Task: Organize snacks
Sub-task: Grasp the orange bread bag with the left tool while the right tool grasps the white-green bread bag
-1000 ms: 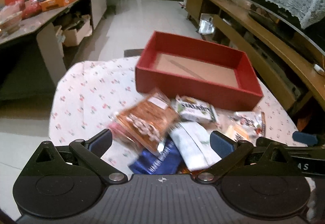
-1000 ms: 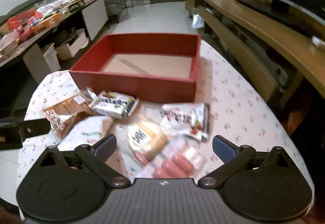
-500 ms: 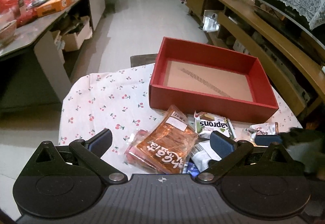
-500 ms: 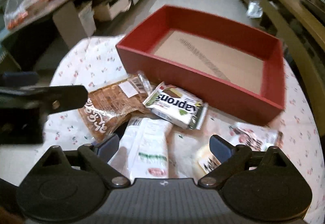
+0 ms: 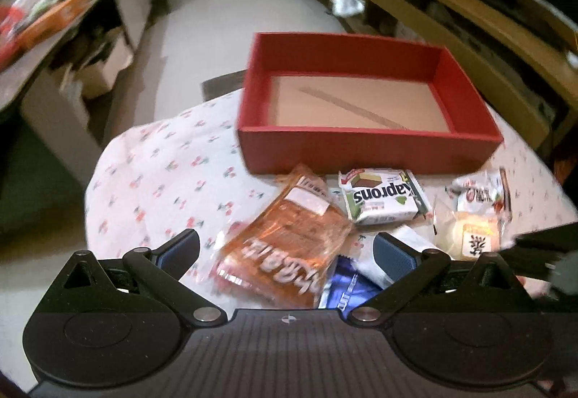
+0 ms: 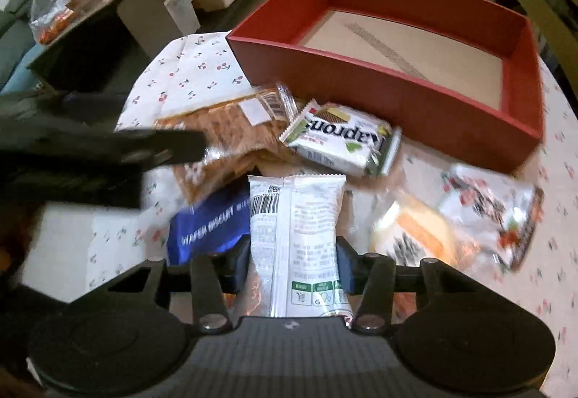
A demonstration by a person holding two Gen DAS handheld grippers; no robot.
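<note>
Right gripper (image 6: 293,266): jaws clenched on the white packet (image 6: 296,217), pads pressing both its long edges; packet lies lengthwise along the fingers, barcode end toward 12 o'clock.

Left gripper (image 5: 285,250): jaws released, spread wide, hovering over the orange packet (image 5: 285,246). Contact with it cannot be judged; the view is blurred.

Red box (image 6: 426,91) at 12–1 o'clock of the right gripper, cardboard floor bare. Green wafer pack (image 6: 343,141) just in front of the box's near wall. Blue wafer pack (image 6: 209,228) at 10 o'clock, partly under the white and orange packets. Yellow snack (image 6: 415,232) and red-printed packet (image 6: 491,210) at 2–3 o'clock. All rest on the cherry-print cloth (image 6: 195,73).
</note>
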